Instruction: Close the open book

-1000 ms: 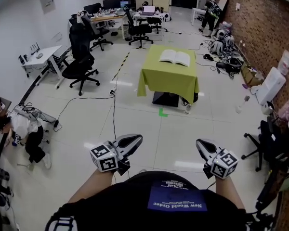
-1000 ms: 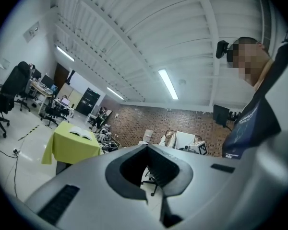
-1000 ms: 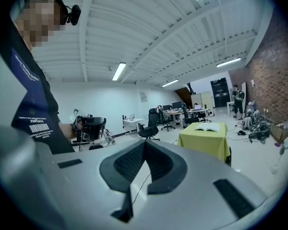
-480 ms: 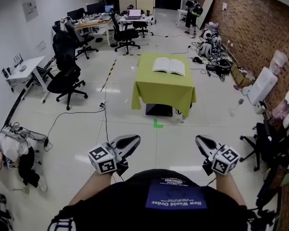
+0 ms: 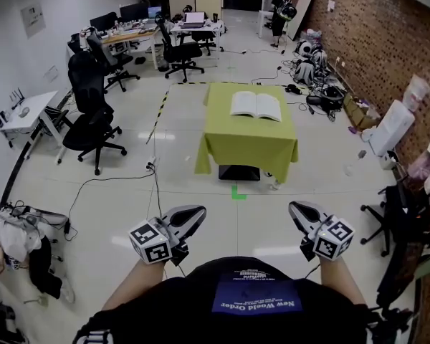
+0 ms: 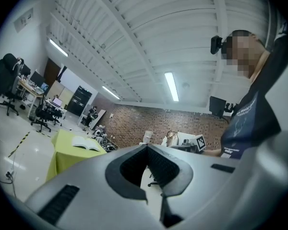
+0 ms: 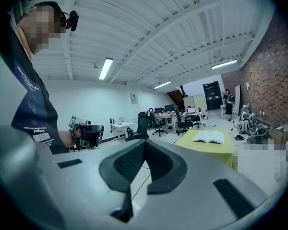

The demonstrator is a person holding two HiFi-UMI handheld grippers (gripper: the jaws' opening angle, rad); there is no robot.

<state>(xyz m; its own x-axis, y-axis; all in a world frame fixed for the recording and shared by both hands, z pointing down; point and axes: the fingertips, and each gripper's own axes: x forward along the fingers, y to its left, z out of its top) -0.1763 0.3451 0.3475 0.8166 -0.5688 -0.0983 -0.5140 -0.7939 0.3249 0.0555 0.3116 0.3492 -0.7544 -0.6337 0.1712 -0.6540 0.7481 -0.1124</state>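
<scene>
Fingers (image 6: 134,166) on the left gripper (image 5: 192,213) and right gripper (image 5: 299,211) are pinched together, nothing in them. Book (image 5: 256,106) lies open on the counter (image 5: 247,143), well away from both, so nothing's done yet and the whole closing bit is left

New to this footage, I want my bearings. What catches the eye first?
A yellow-green table stands mid-floor with an open book lying on top. Low in the head view, the left gripper and right gripper point forward, both shut and empty. A brick wall runs along the right.
</scene>
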